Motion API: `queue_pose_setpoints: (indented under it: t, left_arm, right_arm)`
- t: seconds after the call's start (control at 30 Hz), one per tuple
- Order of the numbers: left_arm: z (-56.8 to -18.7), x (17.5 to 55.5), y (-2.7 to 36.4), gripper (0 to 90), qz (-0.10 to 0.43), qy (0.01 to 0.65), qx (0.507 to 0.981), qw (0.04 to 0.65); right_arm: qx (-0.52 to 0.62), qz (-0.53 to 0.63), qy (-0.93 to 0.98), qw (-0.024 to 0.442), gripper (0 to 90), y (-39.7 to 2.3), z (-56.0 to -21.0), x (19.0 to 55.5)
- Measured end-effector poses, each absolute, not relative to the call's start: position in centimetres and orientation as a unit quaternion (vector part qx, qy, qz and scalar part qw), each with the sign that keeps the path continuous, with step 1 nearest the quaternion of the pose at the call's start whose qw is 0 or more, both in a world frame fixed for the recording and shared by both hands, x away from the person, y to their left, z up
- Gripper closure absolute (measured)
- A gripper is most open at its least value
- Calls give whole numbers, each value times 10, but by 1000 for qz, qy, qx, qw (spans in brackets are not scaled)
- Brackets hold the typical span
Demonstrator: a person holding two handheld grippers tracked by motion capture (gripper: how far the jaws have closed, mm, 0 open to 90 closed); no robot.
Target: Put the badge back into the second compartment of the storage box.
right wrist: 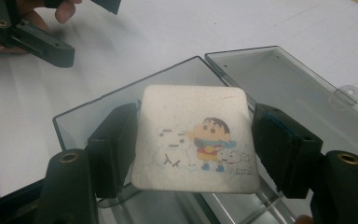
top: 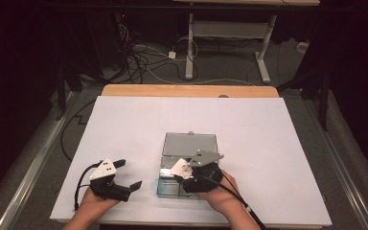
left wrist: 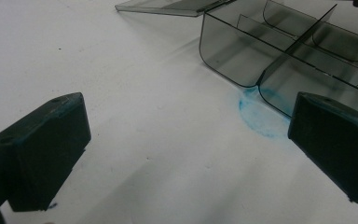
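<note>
the right hand-held gripper (right wrist: 193, 154) is seen clamped on a white square pad (right wrist: 193, 140) with a cartoon print, one black jaw on each of two opposite edges. the pad is held flat just above the near compartments of a smoky clear plastic box (top: 172, 184), whose lid (top: 189, 143) lies open on the white counter (top: 268, 134) at twelve o'clock from the tray. from the high view, the left hand-held gripper (top: 129, 175) is found at nine o'clock from the box, released and with nothing between its jaws, resting on the counter; a blue smear (left wrist: 256, 116) is seen by the box corner. the step is judged to be setting the pad into a compartment. the pad should be kept level, lined up inside the dividers before being lowered, and let go only once it is seated. the tray may be steadied from nine o'clock if it slides.
</note>
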State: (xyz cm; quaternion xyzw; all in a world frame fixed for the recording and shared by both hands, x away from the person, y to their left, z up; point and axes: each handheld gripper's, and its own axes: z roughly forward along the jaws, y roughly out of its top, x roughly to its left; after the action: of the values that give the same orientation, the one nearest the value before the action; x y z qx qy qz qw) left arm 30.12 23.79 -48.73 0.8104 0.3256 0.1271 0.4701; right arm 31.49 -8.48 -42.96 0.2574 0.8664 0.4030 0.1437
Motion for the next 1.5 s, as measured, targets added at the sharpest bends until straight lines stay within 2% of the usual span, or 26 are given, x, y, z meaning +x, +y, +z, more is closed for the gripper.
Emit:
queue_pose_setpoints:
  t: [0.77, 1.07, 1.27, 1.5]
  left_arm:
    - [-487, 301, 238, 0, 126, 322, 812, 471]
    - [-487, 301, 239, 0, 124, 321, 812, 472]
    - [-487, 301, 239, 0, 123, 322, 811, 473]
    - [-487, 302, 238, 0, 123, 322, 812, 471]
  right_arm:
    - [253, 328, 904, 107, 337, -47, -446, 337]
    - [248, 310, 910, 115, 333, -45, -449, 342]
    - [256, 306, 909, 117, 266, -47, -449, 340]
    - [262, 316, 903, 129, 267, -57, -445, 332]
